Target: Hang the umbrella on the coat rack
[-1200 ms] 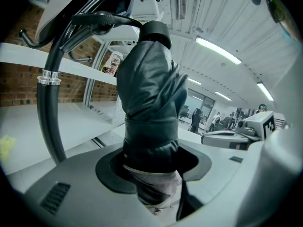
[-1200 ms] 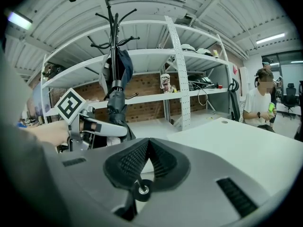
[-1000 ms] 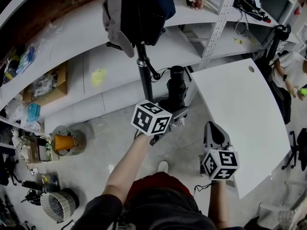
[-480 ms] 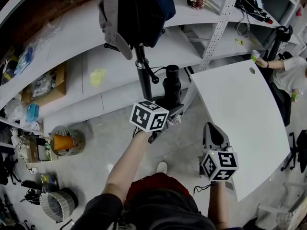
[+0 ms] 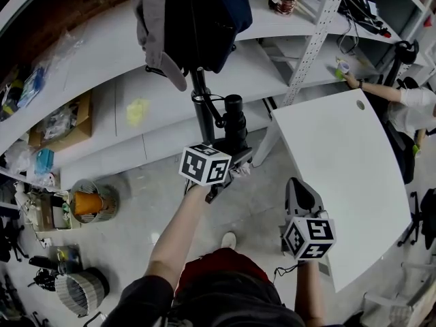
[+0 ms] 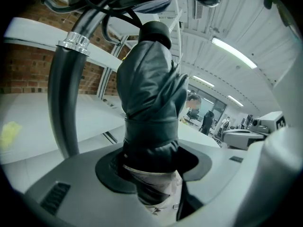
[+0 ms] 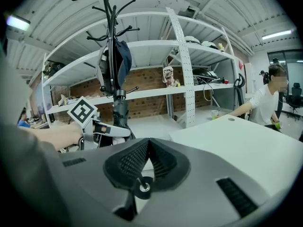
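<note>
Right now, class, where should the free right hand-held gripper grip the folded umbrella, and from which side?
Judging by its pose, the upper body of the umbrella, above the left hand-held gripper clamping its lower end. Come from the right: the coat rack pole stands close on its left.

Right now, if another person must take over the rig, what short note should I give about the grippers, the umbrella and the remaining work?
Left gripper: shut on the folded black umbrella, held upright close beside the coat rack pole.
Right gripper: shut, empty, beside the white table.
Done: umbrella picked up and brought to the rack.
Left: hang it on a free hook, then release. Dark clothes already hang on the rack.
</note>
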A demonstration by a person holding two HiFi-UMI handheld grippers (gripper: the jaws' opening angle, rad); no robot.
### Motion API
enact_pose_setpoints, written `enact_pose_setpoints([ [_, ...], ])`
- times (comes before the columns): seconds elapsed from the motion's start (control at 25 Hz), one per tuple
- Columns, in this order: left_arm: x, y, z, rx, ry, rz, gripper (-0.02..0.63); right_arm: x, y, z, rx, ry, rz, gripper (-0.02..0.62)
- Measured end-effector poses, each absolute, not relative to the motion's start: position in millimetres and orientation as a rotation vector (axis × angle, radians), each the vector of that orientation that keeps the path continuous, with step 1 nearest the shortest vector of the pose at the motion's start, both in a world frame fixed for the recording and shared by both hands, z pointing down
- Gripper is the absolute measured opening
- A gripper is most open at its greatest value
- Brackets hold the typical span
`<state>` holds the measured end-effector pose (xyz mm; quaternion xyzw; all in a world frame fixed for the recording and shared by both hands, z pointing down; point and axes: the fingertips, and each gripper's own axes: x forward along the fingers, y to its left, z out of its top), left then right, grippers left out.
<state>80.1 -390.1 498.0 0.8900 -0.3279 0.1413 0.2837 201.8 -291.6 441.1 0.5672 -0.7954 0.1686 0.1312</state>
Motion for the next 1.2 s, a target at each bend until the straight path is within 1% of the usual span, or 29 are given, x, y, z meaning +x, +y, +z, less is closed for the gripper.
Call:
enact_pose_setpoints([
  [0.68, 60.1, -413.3, 531.0, 2.288, -0.957, 0.385, 0.224, 176.1, -319.3, 474.8, 1.536, -2.287, 0.539, 0.018],
  [1.2, 54.2, -411.9, 555.0, 2.262, -0.969, 0.39, 0.225, 160.0, -324.7, 481.3, 1.505, -2.291, 0.545, 0.018],
])
